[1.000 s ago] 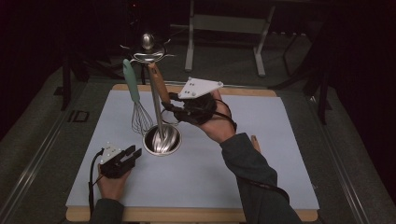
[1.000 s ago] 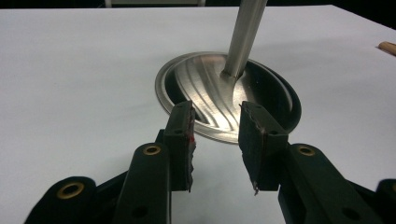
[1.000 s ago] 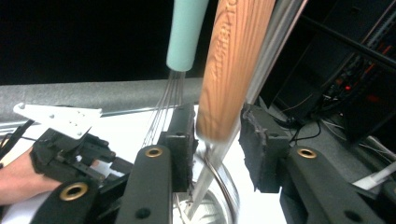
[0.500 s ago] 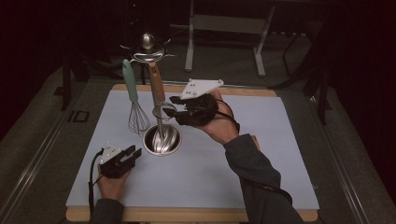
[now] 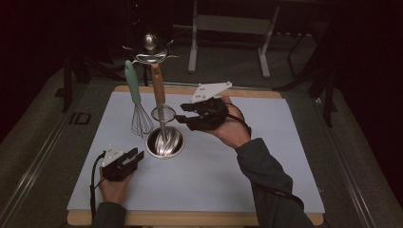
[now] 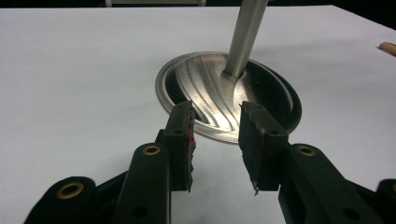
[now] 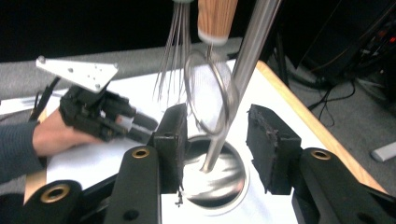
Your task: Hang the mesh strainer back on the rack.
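Note:
A steel utensil stand has a round base point(image 5: 165, 142), an upright pole point(image 5: 163, 130) and a hook top point(image 5: 150, 50). From it hang a teal-handled whisk point(image 5: 140, 118) and a wooden-handled strainer point(image 5: 158, 85) with a wire ring point(image 7: 205, 93). My right gripper point(image 5: 183, 116) is level with that ring, just to its right. Its jaws have just been opening and now stand open. In the right gripper view point(image 7: 217, 126) the ring hangs between them with neither pad pressing on it. My left gripper point(image 5: 135, 155) rests open on the mat, pointing at the base point(image 6: 261, 93), with nothing between its jaws point(image 6: 217, 135).
A pale mat point(image 5: 266, 156) covers a wooden-edged table point(image 5: 199, 218). The floor beyond is dark, with a metal frame stand point(image 5: 228, 28) on it. The whisk wires point(image 7: 175, 46) hang close behind the strainer ring.
The strainer leaned toward my right gripper a second ago and now hangs straight from its hook. My right jaws have spread apart off it. The left hand has not moved.

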A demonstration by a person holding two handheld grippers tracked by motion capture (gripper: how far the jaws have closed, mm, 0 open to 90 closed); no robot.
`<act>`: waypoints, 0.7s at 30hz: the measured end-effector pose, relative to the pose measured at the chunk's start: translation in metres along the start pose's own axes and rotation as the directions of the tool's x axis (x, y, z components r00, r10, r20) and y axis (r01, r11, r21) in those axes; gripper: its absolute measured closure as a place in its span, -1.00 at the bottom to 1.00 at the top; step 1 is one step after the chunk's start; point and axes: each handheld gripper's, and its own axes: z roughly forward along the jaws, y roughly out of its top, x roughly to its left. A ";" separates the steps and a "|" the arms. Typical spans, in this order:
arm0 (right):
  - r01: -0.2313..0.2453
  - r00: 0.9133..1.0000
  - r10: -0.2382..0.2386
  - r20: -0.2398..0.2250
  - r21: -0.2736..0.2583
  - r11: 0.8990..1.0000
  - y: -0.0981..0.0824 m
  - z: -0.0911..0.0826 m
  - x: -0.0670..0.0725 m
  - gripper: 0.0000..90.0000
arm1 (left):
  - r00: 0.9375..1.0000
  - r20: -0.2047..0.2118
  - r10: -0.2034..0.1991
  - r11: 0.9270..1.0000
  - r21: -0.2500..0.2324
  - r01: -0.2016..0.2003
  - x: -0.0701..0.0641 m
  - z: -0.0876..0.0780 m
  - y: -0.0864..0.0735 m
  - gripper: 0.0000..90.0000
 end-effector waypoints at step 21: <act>-0.057 0.998 0.058 -0.005 0.116 0.992 -0.038 0.003 -0.010 0.24 | 1.000 0.001 -0.005 1.000 -0.002 0.005 0.000 0.000 0.000 0.47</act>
